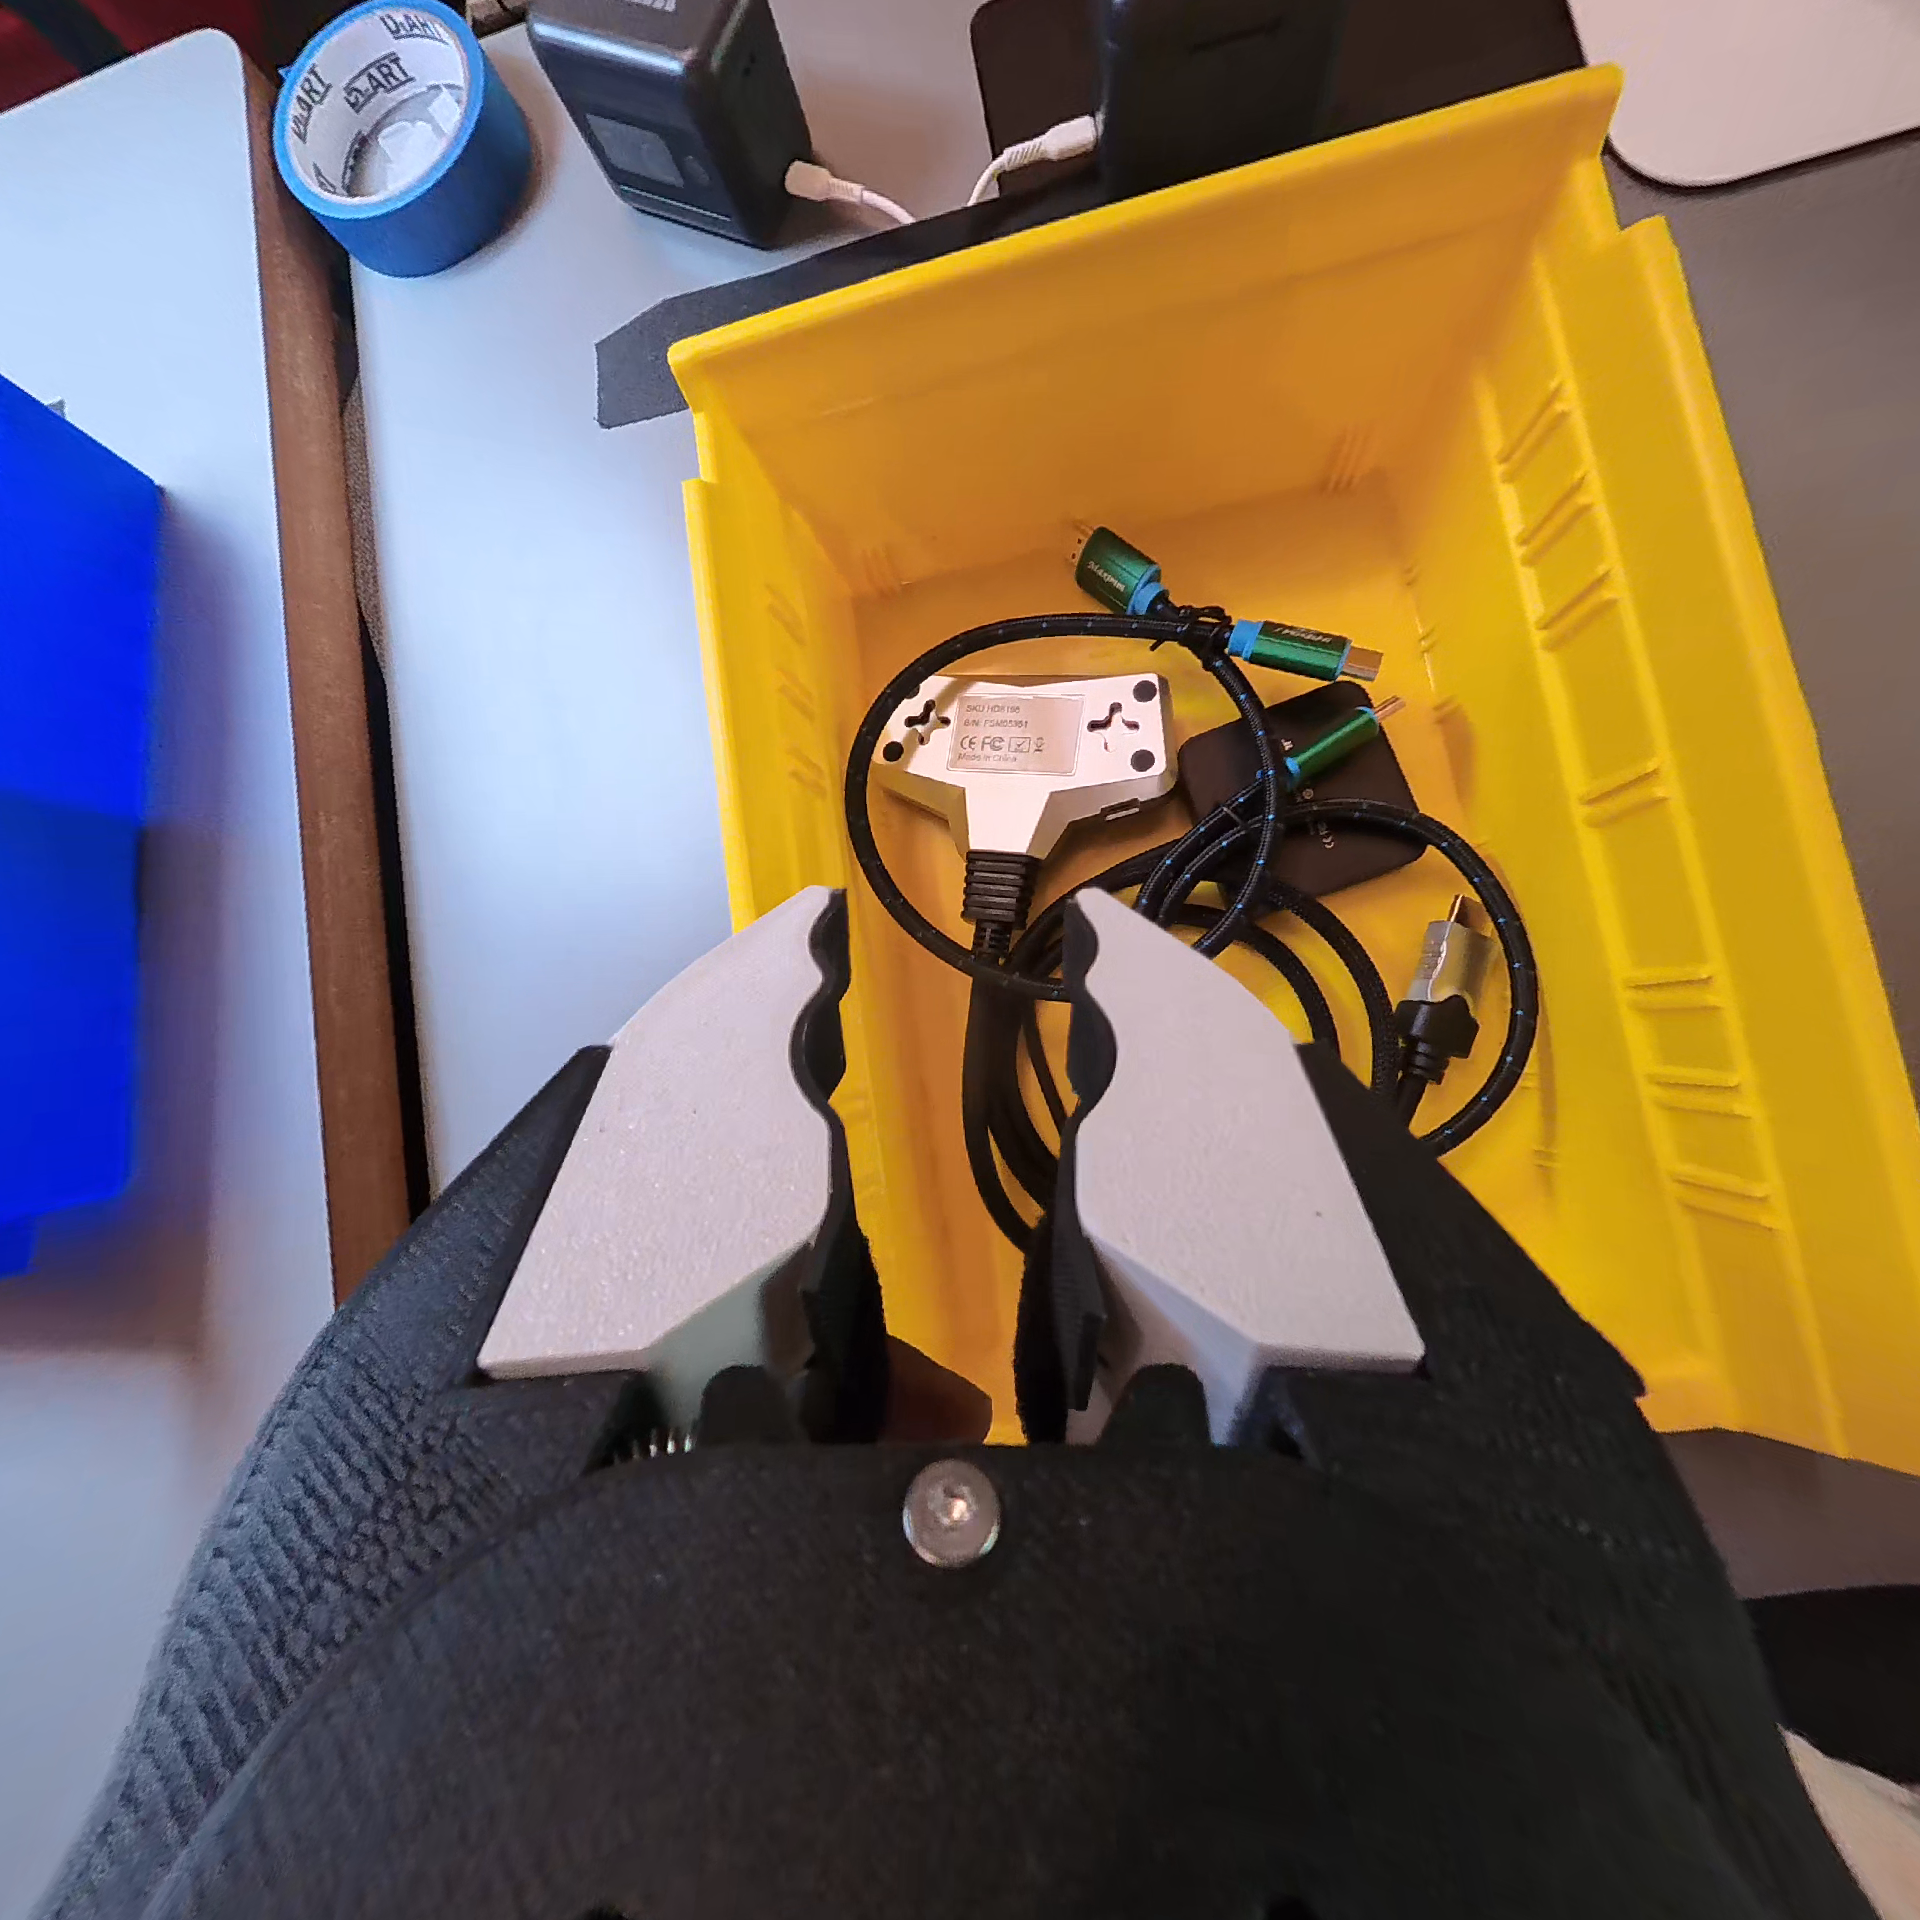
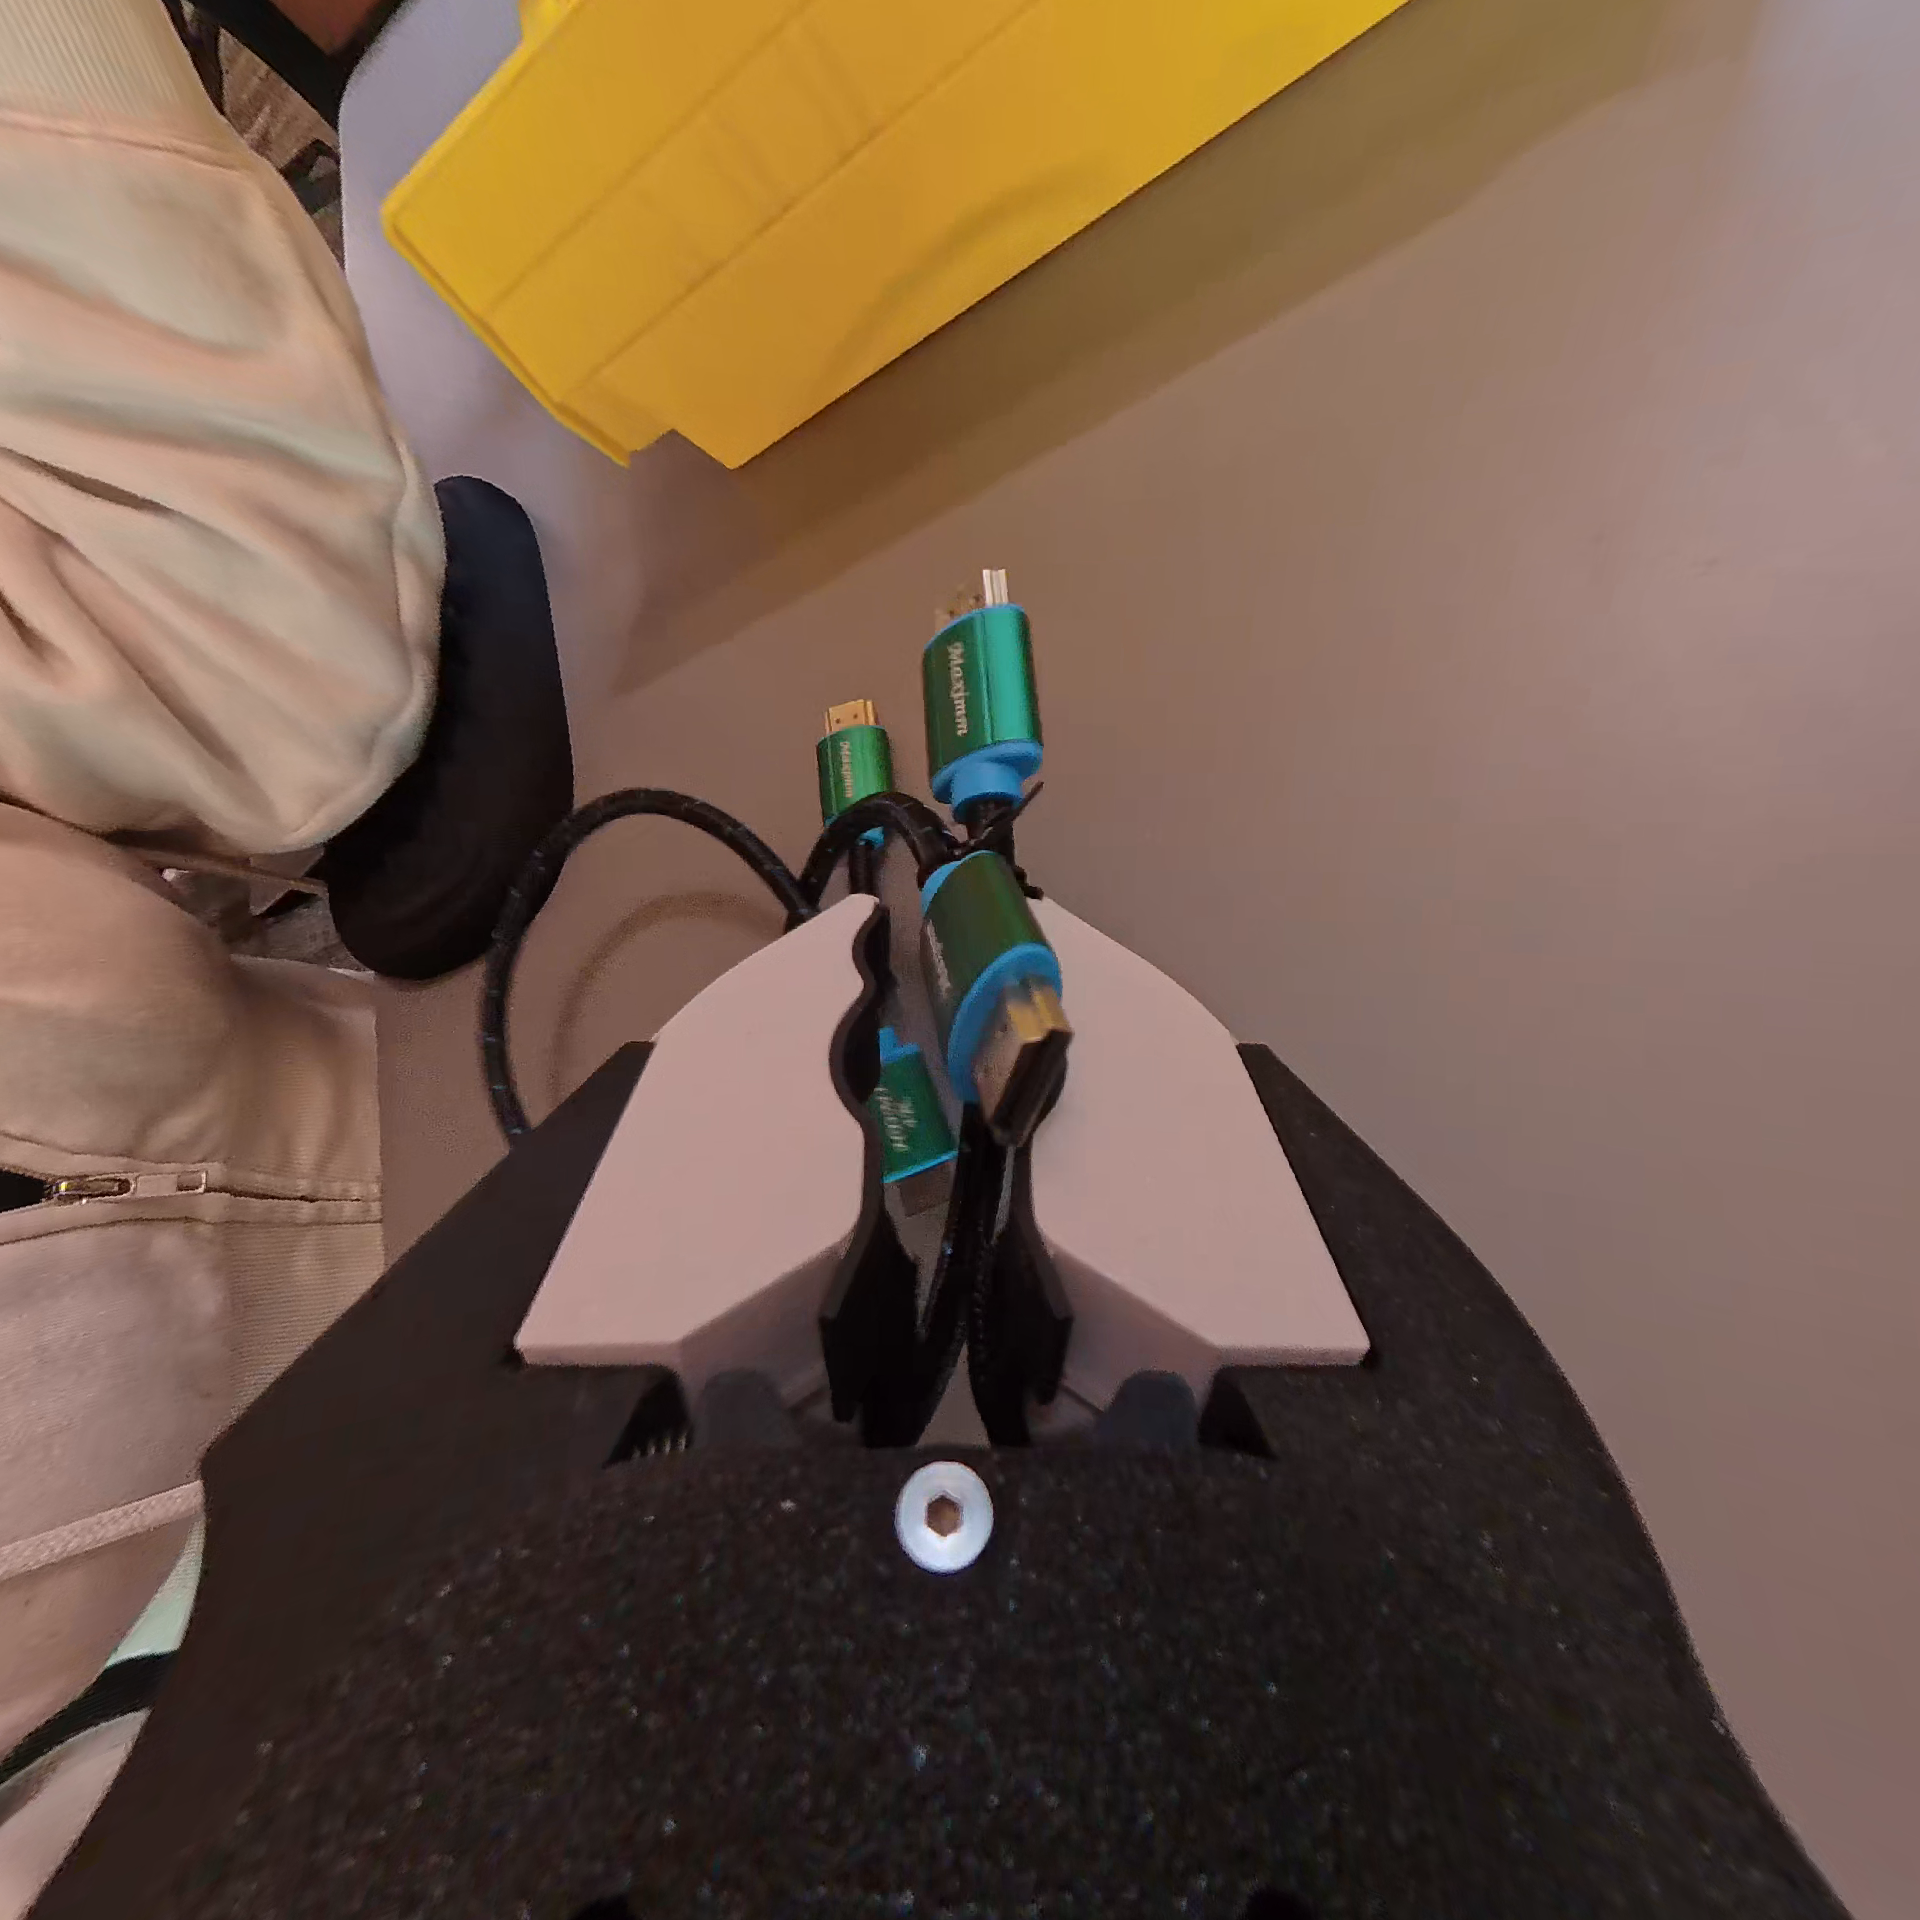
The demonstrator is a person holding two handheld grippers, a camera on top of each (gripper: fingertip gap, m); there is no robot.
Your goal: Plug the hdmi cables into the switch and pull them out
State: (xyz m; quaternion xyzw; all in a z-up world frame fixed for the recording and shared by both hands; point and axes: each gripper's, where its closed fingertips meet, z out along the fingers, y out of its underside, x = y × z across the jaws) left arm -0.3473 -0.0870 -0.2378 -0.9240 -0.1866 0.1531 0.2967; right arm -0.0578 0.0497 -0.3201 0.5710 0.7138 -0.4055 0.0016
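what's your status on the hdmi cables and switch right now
Left gripper open over yellow bin. Right gripper shut on cable bundle, outside the bin. Switch unplugged in bin under looped cables.

You had one yellow plastic bin (image 1: 1621, 727) in front of you, and inside it lay one silver T-shaped switch box (image 1: 1023, 764), one flat black square device (image 1: 1314, 821) and three green metal-shelled plugs (image 1: 1112, 571) on black braided cable, plus one silver-and-black plug (image 1: 1439, 977). On the desk behind stood one roll of blue tape (image 1: 400, 135). In the right wrist view you carried one bundle of braided cable (image 2: 966, 1039) that showed four green plugs, and one yellow bin (image 2: 779, 229) again.
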